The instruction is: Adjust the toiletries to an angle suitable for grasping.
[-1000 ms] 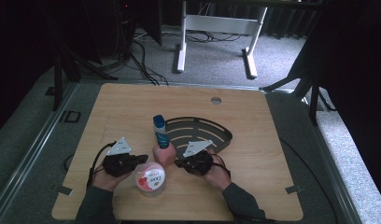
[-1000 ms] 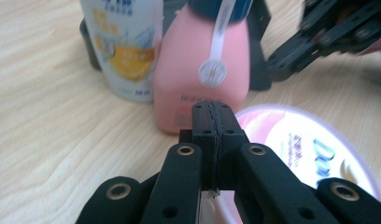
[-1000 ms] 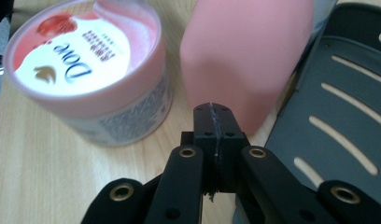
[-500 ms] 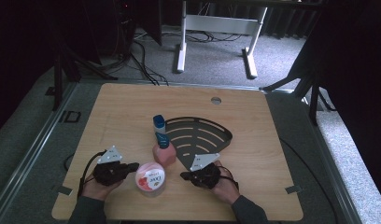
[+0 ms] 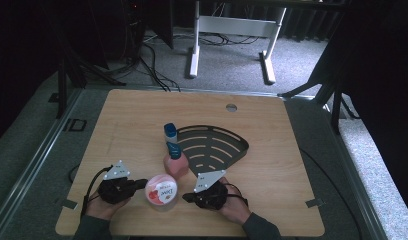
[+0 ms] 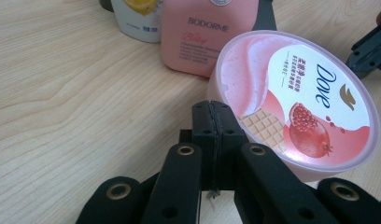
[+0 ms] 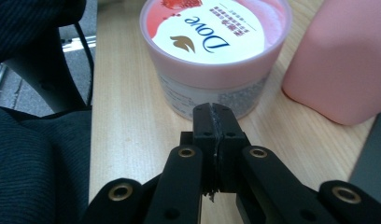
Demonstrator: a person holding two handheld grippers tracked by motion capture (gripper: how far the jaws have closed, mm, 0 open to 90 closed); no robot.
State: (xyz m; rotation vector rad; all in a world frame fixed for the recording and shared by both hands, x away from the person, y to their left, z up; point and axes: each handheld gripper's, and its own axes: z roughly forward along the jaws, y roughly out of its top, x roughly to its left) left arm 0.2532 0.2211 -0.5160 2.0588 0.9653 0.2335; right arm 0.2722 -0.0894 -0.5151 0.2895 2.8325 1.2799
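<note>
From above, my left gripper (image 5: 140,184) and my right gripper (image 5: 188,197) lie low on the pale wooden table (image 5: 292,165), one on each side of the round pink-lidded Dove tub (image 5: 161,190). Just behind the tub stands the pink plastic bottle (image 5: 176,162), with the blue-capped white bottle (image 5: 170,134) beyond it and the black slotted fan-shaped tray (image 5: 217,147) to their right.

Along my left gripper (image 6: 212,108), the jaws are pressed together with nothing between them, their tips right at the rim of the tub (image 6: 296,102). The pink bottle (image 6: 207,35) stands behind it.

Along my right gripper (image 7: 212,112), the jaws are likewise closed and empty, just short of the tub's wall (image 7: 215,51). The pink bottle (image 7: 340,60) stands close beside the tub.
</note>
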